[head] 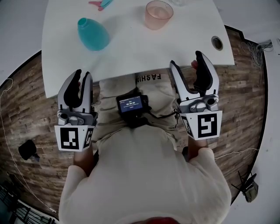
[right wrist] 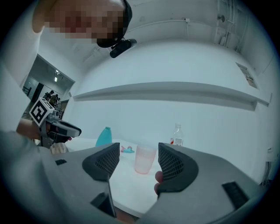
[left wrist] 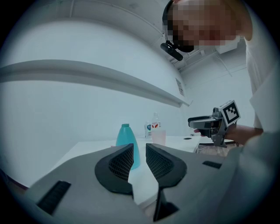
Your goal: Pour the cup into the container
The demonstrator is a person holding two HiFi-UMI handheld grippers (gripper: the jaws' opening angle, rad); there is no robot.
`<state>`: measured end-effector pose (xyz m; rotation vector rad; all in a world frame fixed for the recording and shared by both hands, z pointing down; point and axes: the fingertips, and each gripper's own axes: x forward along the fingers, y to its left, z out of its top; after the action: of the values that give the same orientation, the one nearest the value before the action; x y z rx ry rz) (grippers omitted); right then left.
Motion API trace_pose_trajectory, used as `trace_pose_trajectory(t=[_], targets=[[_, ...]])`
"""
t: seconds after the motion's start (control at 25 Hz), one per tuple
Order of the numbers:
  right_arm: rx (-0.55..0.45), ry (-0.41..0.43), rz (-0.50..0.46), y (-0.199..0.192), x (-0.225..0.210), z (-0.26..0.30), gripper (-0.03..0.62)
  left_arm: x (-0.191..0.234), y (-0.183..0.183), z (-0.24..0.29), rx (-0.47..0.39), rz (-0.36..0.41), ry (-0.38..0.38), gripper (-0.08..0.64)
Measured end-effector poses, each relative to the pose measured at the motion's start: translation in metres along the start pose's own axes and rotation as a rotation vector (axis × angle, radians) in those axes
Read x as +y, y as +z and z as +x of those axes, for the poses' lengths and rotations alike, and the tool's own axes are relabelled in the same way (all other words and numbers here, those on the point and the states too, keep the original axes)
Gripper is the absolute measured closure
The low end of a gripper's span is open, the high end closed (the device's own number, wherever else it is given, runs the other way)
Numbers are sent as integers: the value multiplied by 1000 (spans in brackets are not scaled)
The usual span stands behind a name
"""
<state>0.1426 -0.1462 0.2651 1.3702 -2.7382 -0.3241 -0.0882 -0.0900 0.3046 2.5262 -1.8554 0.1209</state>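
1. The head view's top edge cuts off a pink-and-teal item (head: 100, 4) and a clear bottle (head: 178, 2).
2. The left gripper (left wrist: 139, 151) hides the base of the teal bottle (left wrist: 124, 136).
3. The clear bottle's label is too small to read.

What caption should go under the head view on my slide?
Left gripper and right gripper, both empty, at the white table's near edge; pink cup and teal container stand beyond.

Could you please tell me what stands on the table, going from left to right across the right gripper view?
teal bottle → small blue and pink thing → pink cup → clear bottle
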Motion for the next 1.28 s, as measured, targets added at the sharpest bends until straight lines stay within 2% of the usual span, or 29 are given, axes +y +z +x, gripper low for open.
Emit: trace_pose_trajectory(t=[1.28], targets=[[68,13,26,-32,4,-5,313,0,-14,-4,37,4,13,477]])
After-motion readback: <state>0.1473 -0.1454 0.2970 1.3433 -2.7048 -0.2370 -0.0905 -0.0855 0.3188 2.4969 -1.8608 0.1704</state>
